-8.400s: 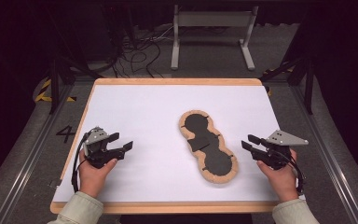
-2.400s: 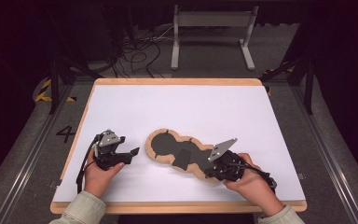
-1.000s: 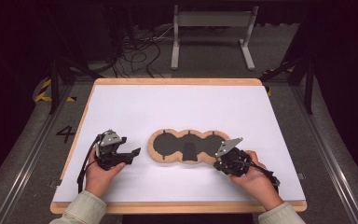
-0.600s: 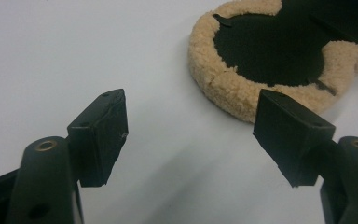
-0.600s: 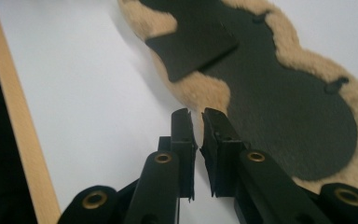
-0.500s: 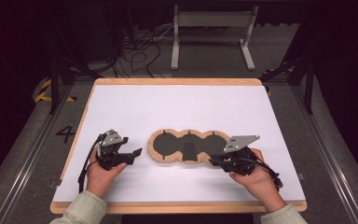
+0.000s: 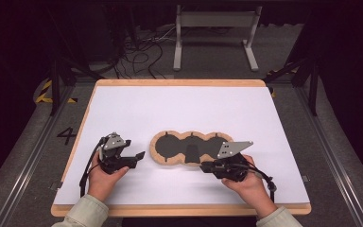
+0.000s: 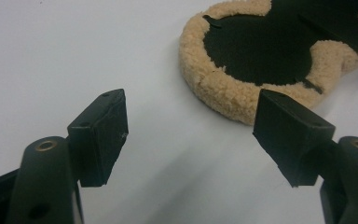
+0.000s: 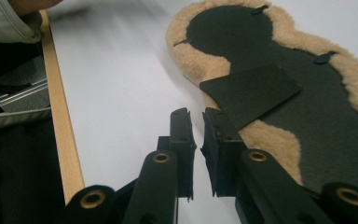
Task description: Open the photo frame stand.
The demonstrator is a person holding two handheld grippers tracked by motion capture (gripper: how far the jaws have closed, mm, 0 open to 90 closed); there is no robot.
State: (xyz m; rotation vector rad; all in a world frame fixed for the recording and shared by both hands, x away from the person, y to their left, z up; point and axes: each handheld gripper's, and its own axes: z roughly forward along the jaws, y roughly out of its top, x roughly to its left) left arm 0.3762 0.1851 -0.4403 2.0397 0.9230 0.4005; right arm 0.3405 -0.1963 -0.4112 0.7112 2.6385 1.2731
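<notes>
A three-lobed pad [image 7: 157, 150] of tan fleece with a black inner face lies flat across the white table, with a black square flap [image 7: 192, 152] at its middle. My left gripper [image 7: 137, 159] rests open just left of the pad; in the left gripper view the gripper [image 8: 191, 126] has bare table between its jaws and the pad [image 8: 223, 88] lies beyond. My right gripper [image 7: 203, 166] sits at the pad's near edge. Its jaws have just been closing. In the right gripper view the gripper [image 9: 196, 123] is nearly shut, with a thin slit and nothing in it, beside the pad [image 9: 307, 107].
The white table top [image 7: 137, 109] has a wooden rim [image 7: 179, 209] along the near side. A metal stand [image 7: 215, 21] and loose cables [image 7: 142, 56] lie on the floor beyond the far edge. A pale sleeve [image 9: 4, 23] shows past the rim.
The pad, once slanted at the right middle, now lies crosswise nearer the left gripper, where the right gripper brought it. Over the last second the pad and left gripper stayed still.
</notes>
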